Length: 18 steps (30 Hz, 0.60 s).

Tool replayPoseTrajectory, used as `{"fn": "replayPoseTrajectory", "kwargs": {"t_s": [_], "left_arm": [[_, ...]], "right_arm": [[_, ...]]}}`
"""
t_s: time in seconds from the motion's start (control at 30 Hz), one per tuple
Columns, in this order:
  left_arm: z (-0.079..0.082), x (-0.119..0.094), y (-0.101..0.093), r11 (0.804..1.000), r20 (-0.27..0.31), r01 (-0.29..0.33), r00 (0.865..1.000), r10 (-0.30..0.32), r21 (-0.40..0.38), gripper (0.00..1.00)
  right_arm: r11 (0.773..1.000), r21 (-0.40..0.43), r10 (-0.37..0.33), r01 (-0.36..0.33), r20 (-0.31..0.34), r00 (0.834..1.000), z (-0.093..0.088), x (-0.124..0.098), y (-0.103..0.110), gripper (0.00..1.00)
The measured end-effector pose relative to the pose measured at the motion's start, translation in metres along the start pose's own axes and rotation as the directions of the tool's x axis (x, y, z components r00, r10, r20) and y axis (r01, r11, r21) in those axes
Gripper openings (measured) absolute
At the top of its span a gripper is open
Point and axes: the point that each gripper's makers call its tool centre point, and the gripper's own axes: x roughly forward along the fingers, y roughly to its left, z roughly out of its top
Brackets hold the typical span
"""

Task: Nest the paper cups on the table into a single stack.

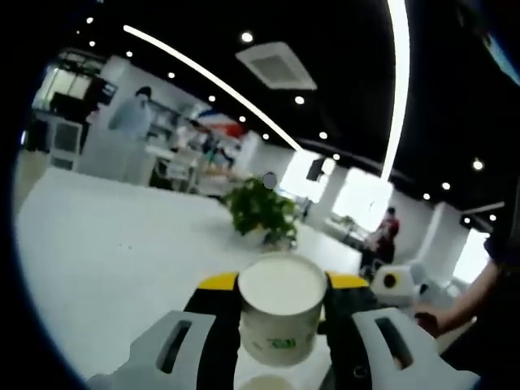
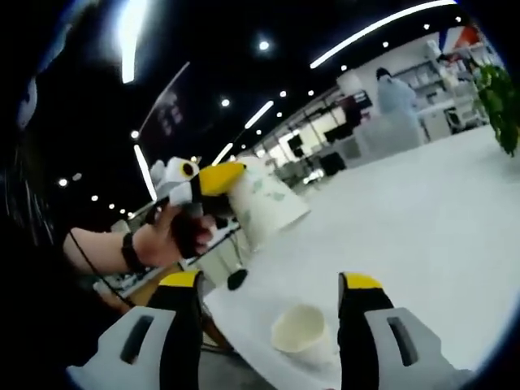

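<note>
Two cups unstacked: left gripper [image 1: 280, 321] clamps one paper cup [image 1: 280, 313]; right gripper [image 2: 268, 296] gapes empty above the other cup [image 2: 299, 329] at the table [image 2: 422, 211] edge.

Bright ceiling strips, blurred fisheye edges

The desk [image 1: 106, 260] lies bare and wide to the left of the left tongs [image 1: 280, 313] and ahead as far as the potted plant [image 1: 262, 210], which stands near its far edge; the held paper cup [image 1: 282, 313] fills the gap between those jaws; in the right gripper view the right tongs [image 2: 272, 288] gape with a second cup [image 2: 299, 329] upright on the desk between them; the left tongs and hand [image 2: 166, 236] block the left side; the desk to the right is open.
</note>
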Motion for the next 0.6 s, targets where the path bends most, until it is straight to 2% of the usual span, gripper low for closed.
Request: {"fn": "replayPoseTrajectory", "kwargs": {"t_s": [0.13,0.33,0.6], "left_arm": [[0.0,0.0,-0.001,1.0,0.009,0.006,1.0,-0.006,-0.024,0.38],[-0.003,-0.001,0.0,1.0,0.006,-0.001,1.0,0.001,-0.031,0.38],[-0.004,-0.001,-0.002,0.998,0.012,0.011,1.0,-0.01,-0.063,0.38]], "right_arm": [[1.0,0.009,0.014,-0.014,-0.002,1.0,0.001,0.003,0.002,0.59],[0.998,0.03,0.046,-0.047,0.028,0.999,0.007,0.007,0.008,0.56],[0.993,0.069,0.089,-0.092,0.049,0.995,0.011,0.009,0.013,0.44]]}}
